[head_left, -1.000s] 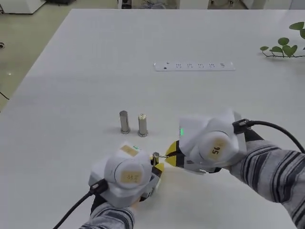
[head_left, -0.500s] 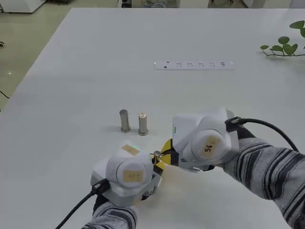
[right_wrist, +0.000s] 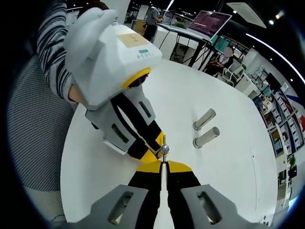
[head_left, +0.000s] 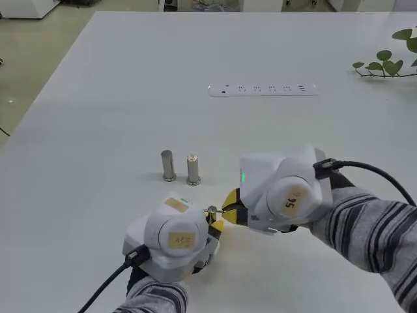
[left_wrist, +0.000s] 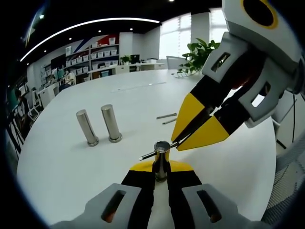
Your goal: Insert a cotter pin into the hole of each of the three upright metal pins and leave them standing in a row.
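**Cotter pin [left_wrist: 153, 153] at the hole of a held metal pin [left_wrist: 162, 160]**

Seen along the left gripper [left_wrist: 162, 168]: jaws closed on the lower part of the metal pin, gripping it upright just ahead of the fingertips. At the right of that view, the right gripper [left_wrist: 180, 141], its yellow tips pinched shut on one end of the cotter pin. Thin wire lying roughly level across the top of the metal pin, its free end poking out on the side away from the right gripper. Appears to pass through the hole, but too fine to tell for certain.

Seen along the right gripper: the same wire running straight ahead from between the closed jaws to the metal pin's round head, with the left gripper reaching in from the upper left.

Farther ahead of the left gripper and off to its left: two more metal pins [left_wrist: 110, 124], upright, near each other and not touching, no wire visible in either. Straight ahead of the left gripper, past the held pin: two spare cotter pins [left_wrist: 166, 116] lying flat on the white table [left_wrist: 62, 162].

Step in hand, by judgement: fitting the first of the three, with insertion under way or nearly done.

Next move, also by judgement:
- Hold the metal pin firm and vertical.
- Push the wire along its own line until seated.
- Release with the right gripper without dragging the wire back out.
- Stand the metal pin beside the other two.

Small hole and thin wire, so any sideways push likely to bend the wire or tip the pin.
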